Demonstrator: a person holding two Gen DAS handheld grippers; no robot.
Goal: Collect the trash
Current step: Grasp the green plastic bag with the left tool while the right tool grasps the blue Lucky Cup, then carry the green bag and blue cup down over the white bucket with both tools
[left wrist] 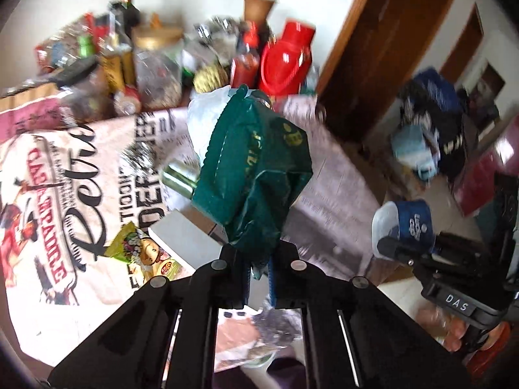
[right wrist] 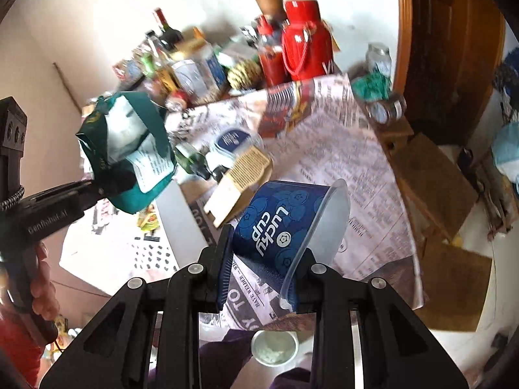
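Evidently both hands are lifting litter clear of the surface, which is spread with newspaper. The left gripper is clamped on the bottom edge of a crumpled green bag, so it hangs free above the clutter. At about 3 o'clock in the left wrist view, the right gripper pinches the wall of a blue "Lucky cup", tilted with its mouth toward 2 o'clock. A green bottle and snack wrapper remain lying, likely next to gather.
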